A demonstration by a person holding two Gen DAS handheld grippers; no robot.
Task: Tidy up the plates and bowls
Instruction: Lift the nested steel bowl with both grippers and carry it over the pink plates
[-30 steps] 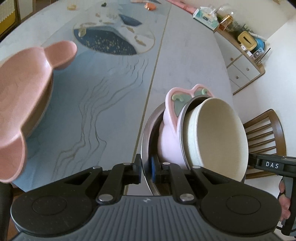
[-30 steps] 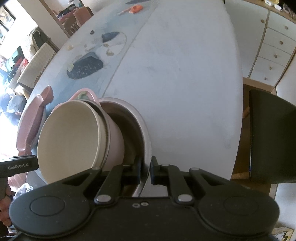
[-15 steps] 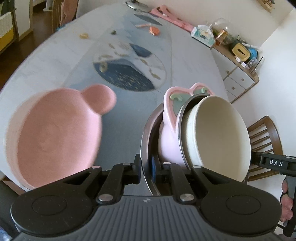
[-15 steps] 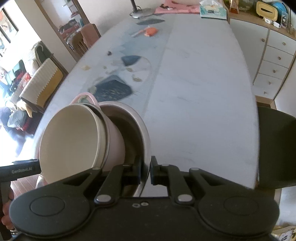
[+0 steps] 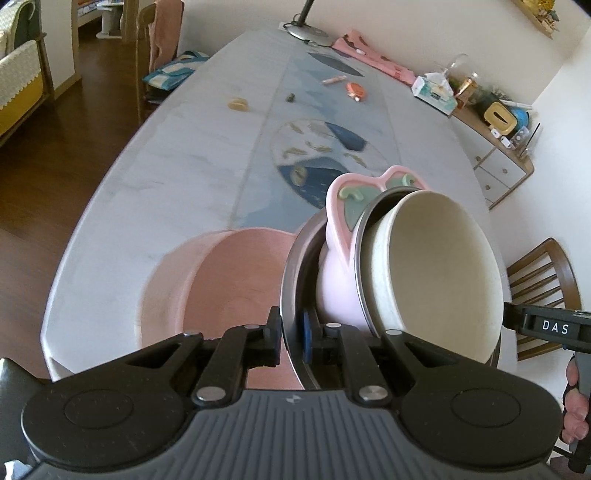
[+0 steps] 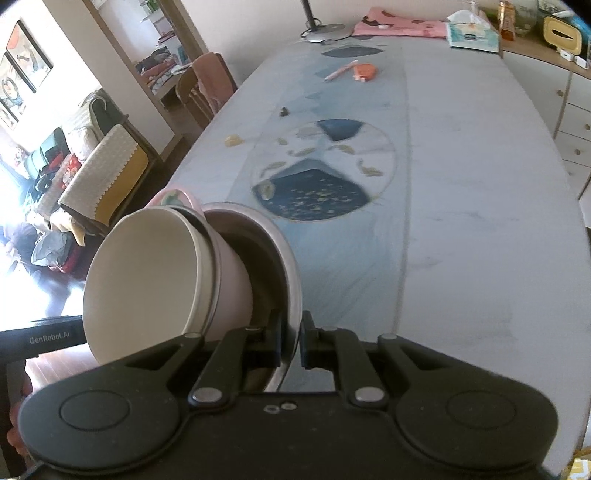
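Note:
A stack of nested bowls hangs between my two grippers: a steel bowl (image 5: 291,266) outermost, a pale pink bowl (image 5: 334,291) with a green-patterned rim inside it, and a cream bowl (image 5: 436,273) innermost. My left gripper (image 5: 290,341) is shut on the steel bowl's rim. My right gripper (image 6: 290,341) is shut on the opposite side of the same steel rim (image 6: 291,266). The cream bowl (image 6: 144,280) shows there too. A pink eared bowl (image 5: 229,291) sits on the table edge just left of and under the stack.
The long marble-pattern table (image 6: 461,192) carries a round blue placemat (image 6: 321,173), an orange item (image 6: 364,72), a pen, a lamp base and a tissue box (image 6: 471,35) at the far end. A wooden chair (image 5: 543,280) stands on the right, a white sideboard (image 6: 570,92) beyond.
The stack, held by both grippers, has moved left until it is over the pink eared bowl. Both cameras see farther down the table than before.

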